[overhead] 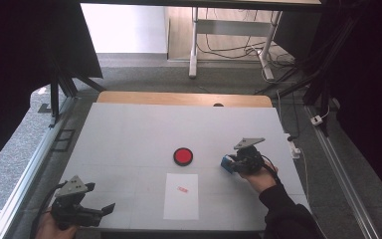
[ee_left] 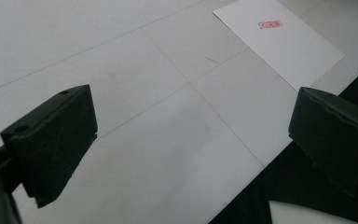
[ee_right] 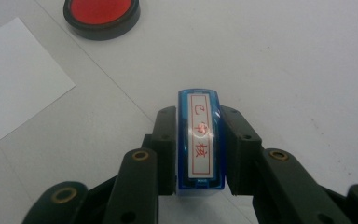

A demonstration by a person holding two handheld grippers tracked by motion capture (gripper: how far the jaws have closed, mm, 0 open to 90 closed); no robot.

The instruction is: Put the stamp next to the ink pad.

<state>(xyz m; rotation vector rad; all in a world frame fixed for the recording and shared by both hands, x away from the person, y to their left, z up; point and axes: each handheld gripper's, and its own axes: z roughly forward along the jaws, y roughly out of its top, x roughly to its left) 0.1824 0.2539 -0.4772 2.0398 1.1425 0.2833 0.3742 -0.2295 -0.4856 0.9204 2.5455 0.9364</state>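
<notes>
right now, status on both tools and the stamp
Right tool shut on blue stamp, just right of red ink pad. Left tool open, empty, at near table edge. Paper already bears a red mark. Nothing in the way.

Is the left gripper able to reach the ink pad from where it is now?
Probably yes. The left gripper is open and holds nothing, and only bare table lies between it and the ink pad. The paper lies to the side of that way.

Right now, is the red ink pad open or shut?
Open: the ink pad shows bare red ink inside its black rim, with no lid on it.
</notes>
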